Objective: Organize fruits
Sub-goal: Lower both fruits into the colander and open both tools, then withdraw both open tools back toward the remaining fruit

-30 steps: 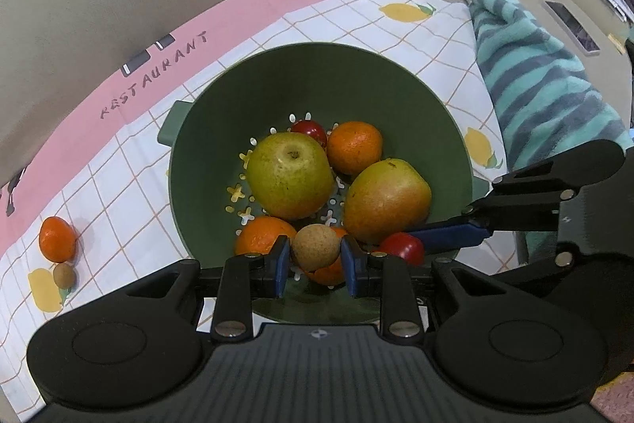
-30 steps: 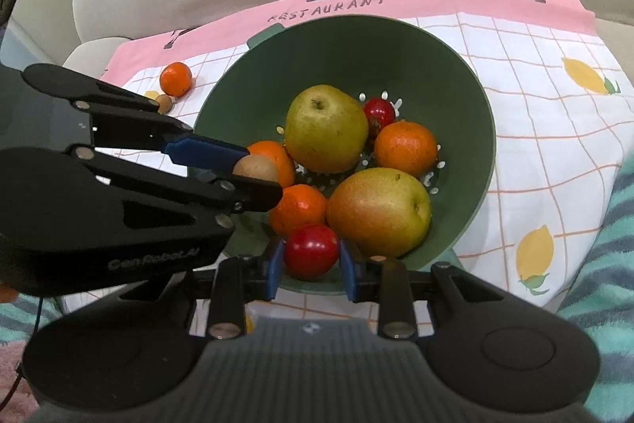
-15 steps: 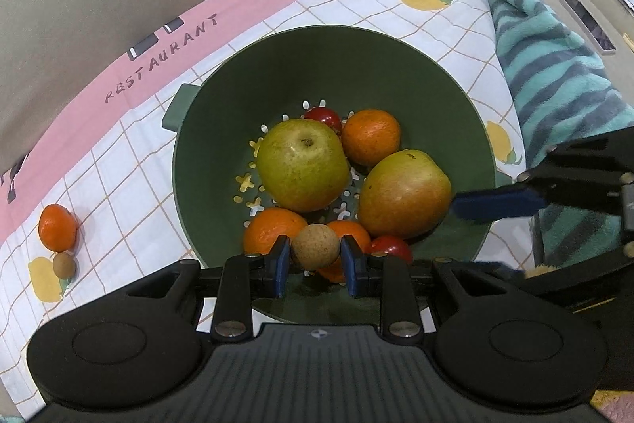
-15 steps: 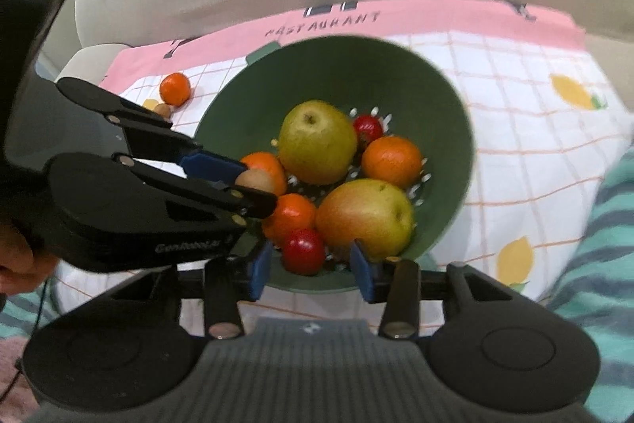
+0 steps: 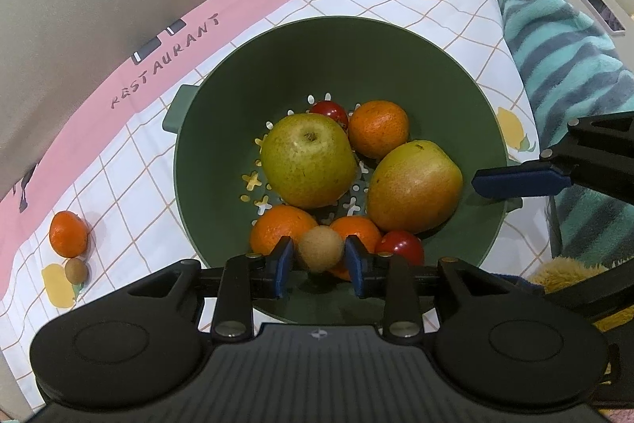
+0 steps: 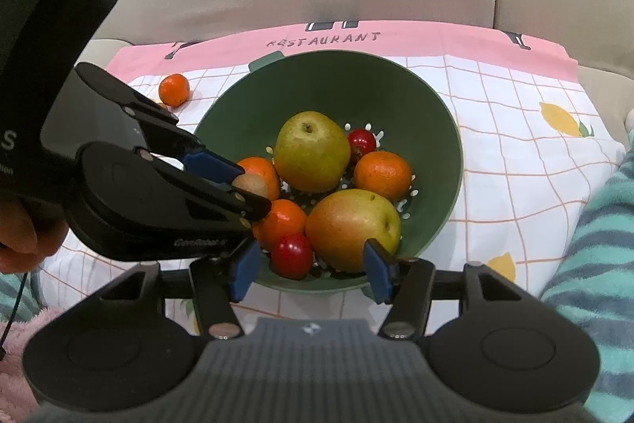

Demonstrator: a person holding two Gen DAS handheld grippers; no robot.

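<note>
A green colander bowl sits on a checked cloth and holds two pears, several mandarins and two red fruits. My left gripper is shut on a small tan round fruit over the bowl's near rim; the same fruit shows in the right wrist view. My right gripper is open and empty just above the near rim, with the red fruit lying in the bowl between its fingers.
A loose mandarin and a small brown fruit lie on the cloth left of the bowl. A sofa back rises behind. A leg in striped teal trousers lies at the right.
My right gripper opened and let go of the red fruit, which now lies in the bowl, then drew back. My left gripper still holds the tan fruit over the bowl.
</note>
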